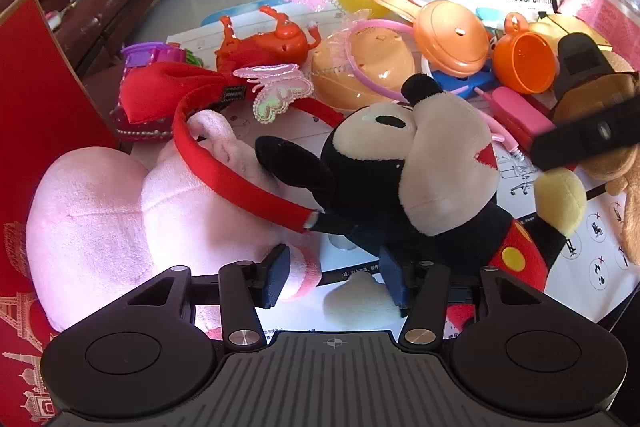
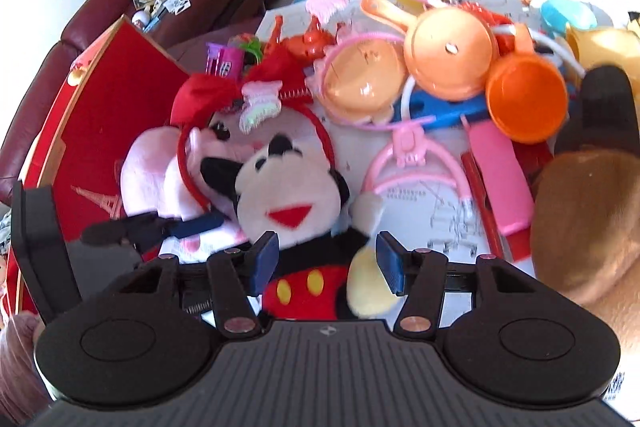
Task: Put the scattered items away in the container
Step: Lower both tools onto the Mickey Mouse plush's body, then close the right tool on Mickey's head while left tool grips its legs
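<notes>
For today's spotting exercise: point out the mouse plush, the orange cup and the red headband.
mouse plush (image 2: pixel 280 183), right wrist view, face.
orange cup (image 1: pixel 524 61), left wrist view, inside.
red headband (image 1: pixel 240 183), left wrist view, band.

Left wrist view: I look steeply down along the left tongs (image 1: pixel 334 277), very near, the mouse plush (image 1: pixel 420 171) filling mid-frame.
Right wrist view: I look down along the right tongs (image 2: pixel 326 263) at its front, equally close.
Shared: the plush, red headband (image 1: pixel 236 179), orange cup (image 2: pixel 528 99), table (image 1: pixel 600 267).
</notes>
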The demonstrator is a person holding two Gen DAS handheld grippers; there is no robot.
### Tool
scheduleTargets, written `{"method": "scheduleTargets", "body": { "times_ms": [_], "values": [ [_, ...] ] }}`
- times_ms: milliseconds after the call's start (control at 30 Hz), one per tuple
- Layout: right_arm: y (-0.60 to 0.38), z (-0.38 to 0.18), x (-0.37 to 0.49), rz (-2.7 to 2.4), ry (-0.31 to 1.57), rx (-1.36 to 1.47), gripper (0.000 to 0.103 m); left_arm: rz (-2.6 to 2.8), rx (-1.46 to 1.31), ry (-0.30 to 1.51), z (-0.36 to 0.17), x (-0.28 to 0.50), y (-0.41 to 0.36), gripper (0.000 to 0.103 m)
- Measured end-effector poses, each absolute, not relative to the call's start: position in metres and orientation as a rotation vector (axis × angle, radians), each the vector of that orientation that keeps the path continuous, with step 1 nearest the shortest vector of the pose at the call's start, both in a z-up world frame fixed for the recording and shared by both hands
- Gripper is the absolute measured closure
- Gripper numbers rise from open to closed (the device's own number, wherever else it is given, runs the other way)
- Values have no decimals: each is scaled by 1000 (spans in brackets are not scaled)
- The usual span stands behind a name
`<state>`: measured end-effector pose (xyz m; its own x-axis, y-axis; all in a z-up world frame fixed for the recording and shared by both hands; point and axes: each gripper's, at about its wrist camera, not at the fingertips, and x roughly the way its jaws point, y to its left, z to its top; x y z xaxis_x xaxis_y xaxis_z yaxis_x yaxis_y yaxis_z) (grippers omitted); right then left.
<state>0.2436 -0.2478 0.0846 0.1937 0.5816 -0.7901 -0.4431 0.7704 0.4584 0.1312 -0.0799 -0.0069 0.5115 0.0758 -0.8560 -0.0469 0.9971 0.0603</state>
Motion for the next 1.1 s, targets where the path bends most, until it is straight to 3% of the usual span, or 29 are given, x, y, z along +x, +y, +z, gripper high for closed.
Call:
{"method": "scheduleTargets", "body": {
  "times_ms": [100, 267, 333, 433, 700, 1100],
  "values": [
    [-232, 88, 258, 727, 1160, 144, 45, 70, 43, 1032, -9, 134, -81, 43],
    [-201, 85, 273, 752, 1142, 125, 47, 61, 29, 1036, -11, 136, -78, 43],
    [-192, 79, 279, 746, 1145, 120, 57, 59, 34, 1038, -11, 139, -79, 43],
    [-188, 70, 280, 734, 1137, 119, 63, 60, 52, 1044, -14, 145, -83, 44],
    [-226, 76, 268, 661, 1075, 146, 67, 37, 106, 1060, -17, 166, -102, 44],
    [-248, 76, 253, 585, 1075, 163, 74, -71, -35, 1059, 35, 126, -113, 23]
  ]
}}
